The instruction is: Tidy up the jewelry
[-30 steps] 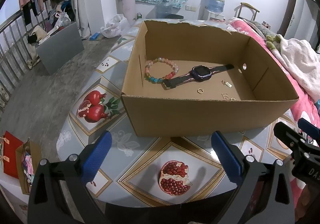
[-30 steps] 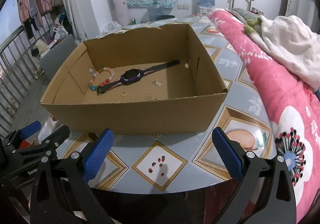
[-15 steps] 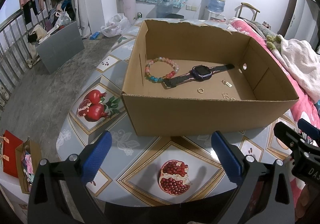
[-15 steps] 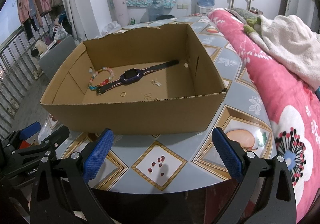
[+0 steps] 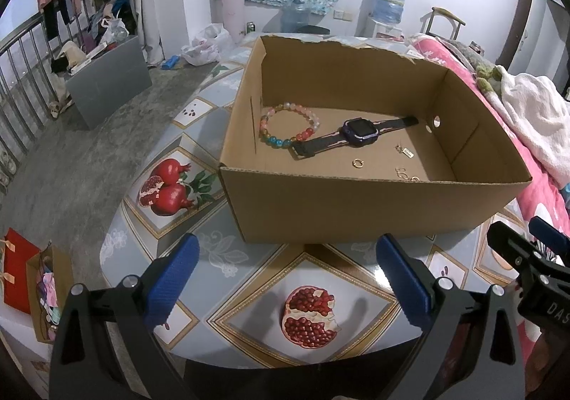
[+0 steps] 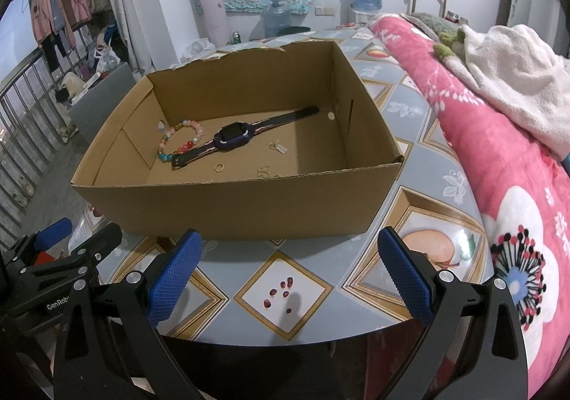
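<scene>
Left hand-held gripper point(image 5: 286, 275) and right hand-held gripper point(image 6: 290, 270) hover level above the near edge of the tabletop point(image 5: 221, 257), each with fingers spread wide and nothing between them. Neither has shifted from the earlier frames; box contents are unchanged. The cardboard box point(image 5: 356, 207) holds a beaded bracelet point(image 5: 288, 129), watch point(image 5: 358, 132), gold ring point(image 5: 357, 162) and small charm point(image 5: 406, 151). The near box wall stands between grippers and jewelry. A pink blanket point(image 6: 498, 164) lies right.

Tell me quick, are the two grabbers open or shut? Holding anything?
Left gripper: open, holding nothing.
Right gripper: open, holding nothing.
</scene>
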A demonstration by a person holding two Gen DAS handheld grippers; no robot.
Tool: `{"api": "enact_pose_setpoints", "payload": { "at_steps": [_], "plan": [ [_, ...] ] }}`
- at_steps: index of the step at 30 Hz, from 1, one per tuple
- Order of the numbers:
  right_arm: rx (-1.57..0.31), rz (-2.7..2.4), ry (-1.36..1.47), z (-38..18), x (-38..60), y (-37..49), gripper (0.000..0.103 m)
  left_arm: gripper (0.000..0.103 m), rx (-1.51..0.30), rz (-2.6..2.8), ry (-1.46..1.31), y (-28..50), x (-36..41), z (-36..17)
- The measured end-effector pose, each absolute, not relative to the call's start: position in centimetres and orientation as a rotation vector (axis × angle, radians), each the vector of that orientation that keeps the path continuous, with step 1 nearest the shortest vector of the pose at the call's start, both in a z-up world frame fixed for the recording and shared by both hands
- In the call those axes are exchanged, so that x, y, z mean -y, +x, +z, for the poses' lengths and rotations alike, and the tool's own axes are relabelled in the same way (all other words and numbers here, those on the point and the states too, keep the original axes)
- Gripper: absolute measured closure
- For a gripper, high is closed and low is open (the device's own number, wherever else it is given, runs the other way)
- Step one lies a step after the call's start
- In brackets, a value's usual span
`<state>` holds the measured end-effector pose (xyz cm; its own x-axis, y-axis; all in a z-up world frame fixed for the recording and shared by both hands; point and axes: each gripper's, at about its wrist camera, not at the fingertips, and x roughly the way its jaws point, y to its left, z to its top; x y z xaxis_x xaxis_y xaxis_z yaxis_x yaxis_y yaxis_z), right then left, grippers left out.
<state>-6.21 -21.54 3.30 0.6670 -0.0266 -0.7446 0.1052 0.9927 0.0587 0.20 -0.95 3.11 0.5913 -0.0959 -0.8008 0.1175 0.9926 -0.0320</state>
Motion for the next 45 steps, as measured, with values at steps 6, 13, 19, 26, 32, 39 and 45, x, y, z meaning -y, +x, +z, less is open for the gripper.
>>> {"api": "enact_pose_setpoints", "payload": {
  "at_steps": [6, 13, 19, 26, 32, 39, 45],
  "plan": [
    [-0.838, -0.075, 0.097, 3.35, 21.53, -6.22, 0.008, 0.005, -0.934, -0.117, 0.020, 0.07, 0.98, 3.34],
    [-0.837, -0.079, 0.094, 3.26, 21.45, -6.25, 0.008, 0.005, -0.939, -0.111, 0.017, 0.04, 0.86, 3.47],
    [-0.835, -0.077, 0.088, 3.29, 21.09, -6.25, 0.008, 0.005, -0.942, -0.112, 0.021, 0.03, 0.84, 3.46],
    [-0.836, -0.078, 0.087, 3.36, 20.99, -6.19, 0.008, 0.005, -0.953, -0.113, 0.018, -0.15, 0.62, 3.50],
    [-0.837, -0.079, 0.090, 3.46, 20.87, -6.16, 0.008, 0.005, -0.961, -0.109, 0.013, -0.02, 0.52, 3.41],
    [-0.838, -0.079, 0.090, 3.45, 20.89, -6.15, 0.008, 0.005, -0.965, -0.104, 0.008, 0.09, 0.55, 3.34],
    [-0.839, -0.080, 0.092, 3.43, 20.85, -6.15, 0.008, 0.005, -0.965, -0.101, 0.007, 0.11, 0.45, 3.26]
  ]
}}
